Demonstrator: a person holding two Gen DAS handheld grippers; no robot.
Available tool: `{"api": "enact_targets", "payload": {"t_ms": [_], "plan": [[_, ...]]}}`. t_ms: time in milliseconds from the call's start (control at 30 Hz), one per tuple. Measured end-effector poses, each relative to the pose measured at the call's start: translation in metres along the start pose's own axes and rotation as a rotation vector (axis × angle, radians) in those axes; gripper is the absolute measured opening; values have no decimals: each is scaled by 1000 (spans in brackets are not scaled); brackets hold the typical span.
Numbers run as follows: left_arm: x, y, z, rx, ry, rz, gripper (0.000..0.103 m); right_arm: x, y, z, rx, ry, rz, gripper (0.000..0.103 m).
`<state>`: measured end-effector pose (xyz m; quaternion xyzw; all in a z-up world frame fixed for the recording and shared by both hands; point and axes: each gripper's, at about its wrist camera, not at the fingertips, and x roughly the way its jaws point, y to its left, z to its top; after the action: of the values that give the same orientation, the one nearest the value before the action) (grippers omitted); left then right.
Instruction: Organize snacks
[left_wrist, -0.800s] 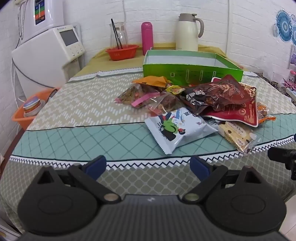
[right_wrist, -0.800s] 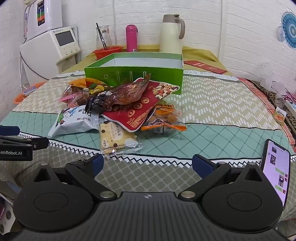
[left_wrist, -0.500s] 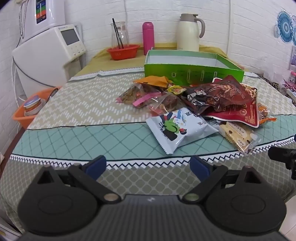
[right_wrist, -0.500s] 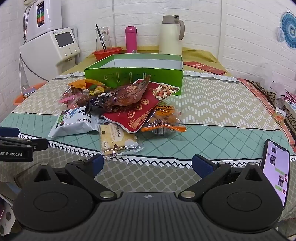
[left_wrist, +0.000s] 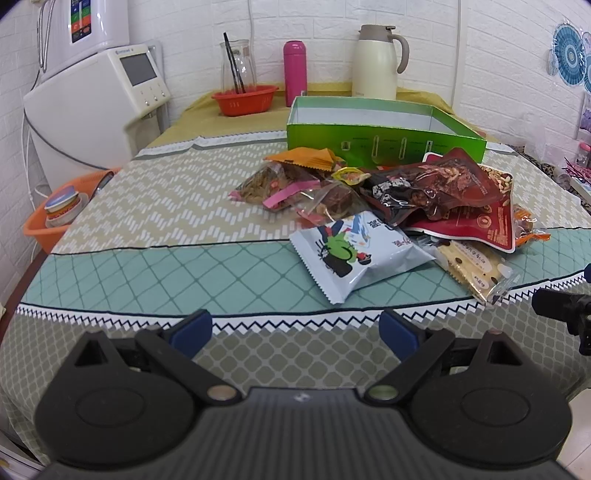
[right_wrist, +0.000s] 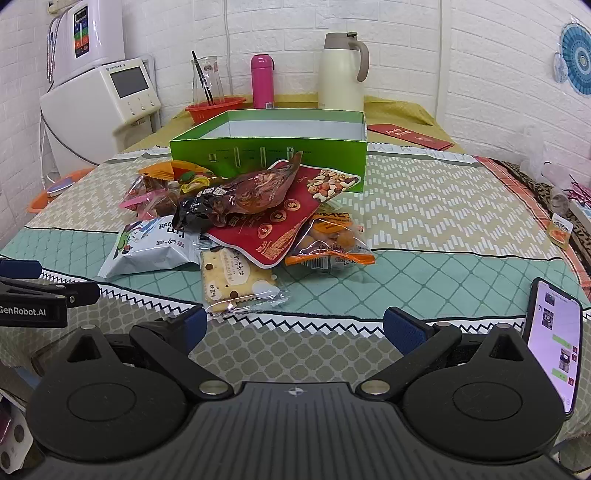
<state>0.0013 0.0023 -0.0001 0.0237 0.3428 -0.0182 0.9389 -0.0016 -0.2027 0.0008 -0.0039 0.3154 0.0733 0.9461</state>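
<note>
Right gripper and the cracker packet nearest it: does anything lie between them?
No. In the right wrist view only bare tablecloth separates the open right gripper from the cracker packet, whose near corner almost meets one fingertip.

Both wrist cameras look down across the near table edge, left view from further left; both share the snack pile (left_wrist: 388, 218) (right_wrist: 243, 221) and green box (left_wrist: 384, 136) (right_wrist: 269, 144) mid-frame.
</note>
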Motion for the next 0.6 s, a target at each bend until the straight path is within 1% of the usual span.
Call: {"api": "enact_targets", "payload": {"t_ms": [600], "plan": [[-2, -3, 2, -4, 0, -4, 92, 0, 5, 0, -11, -3, 8, 103]]}}
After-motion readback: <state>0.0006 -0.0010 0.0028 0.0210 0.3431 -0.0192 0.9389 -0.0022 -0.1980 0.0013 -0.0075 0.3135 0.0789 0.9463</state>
